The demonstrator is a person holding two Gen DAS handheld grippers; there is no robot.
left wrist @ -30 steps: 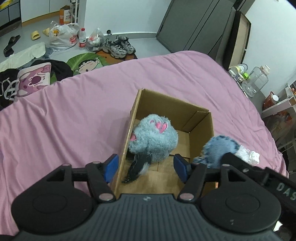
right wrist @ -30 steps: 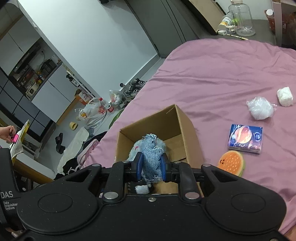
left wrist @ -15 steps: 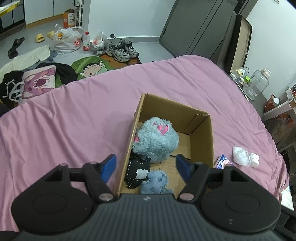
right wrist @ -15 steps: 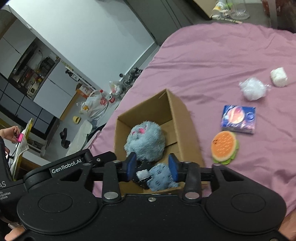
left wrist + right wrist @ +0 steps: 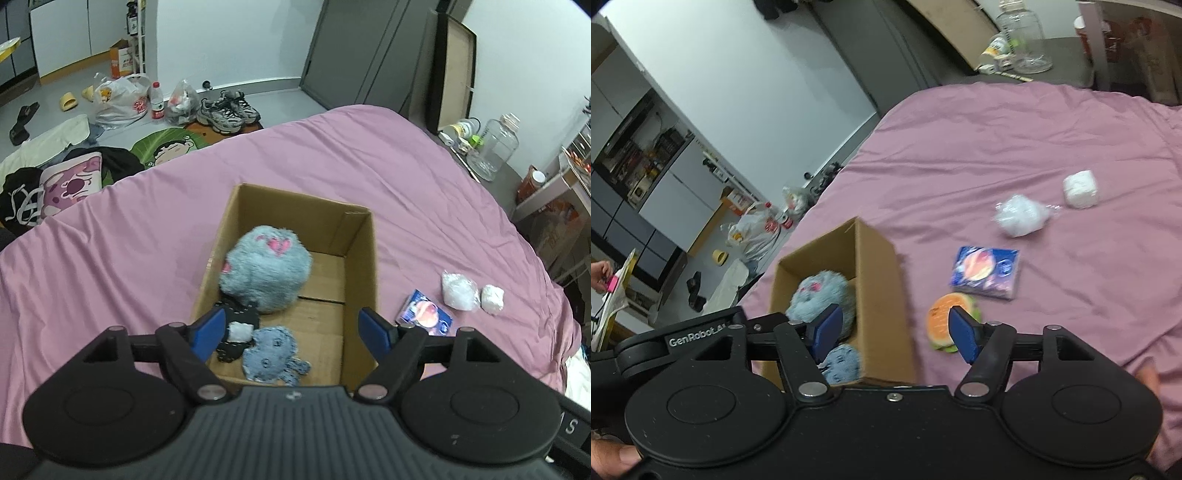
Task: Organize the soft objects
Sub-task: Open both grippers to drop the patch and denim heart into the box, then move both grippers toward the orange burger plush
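**Two empty grippers over a half-filled box, burger toy next in line**

We hold the left gripper (image 5: 291,328) above the near end of an open cardboard box (image 5: 364,258) on a pink bedspread (image 5: 110,266). Its jaws are spread wide and grip nothing. Inside the box we see a fluffy grey plush (image 5: 264,273) against the left wall, a black stitched toy (image 5: 236,325) in front of it, and a denim toy (image 5: 269,352) at the near end.

Our right gripper (image 5: 895,334) is also wide open and empty, to the right of the box. Just beyond its right finger lies a burger plush (image 5: 942,319). Farther off sit a blue packet (image 5: 986,271), a white wad in plastic (image 5: 1019,216) and a small white block (image 5: 1080,188).

We judge the burger plush the next pick. To do it well, we should centre the open jaws over its middle, press lightly into the bedding, close until the plush compresses, then carry it over the free right side of the box before releasing.
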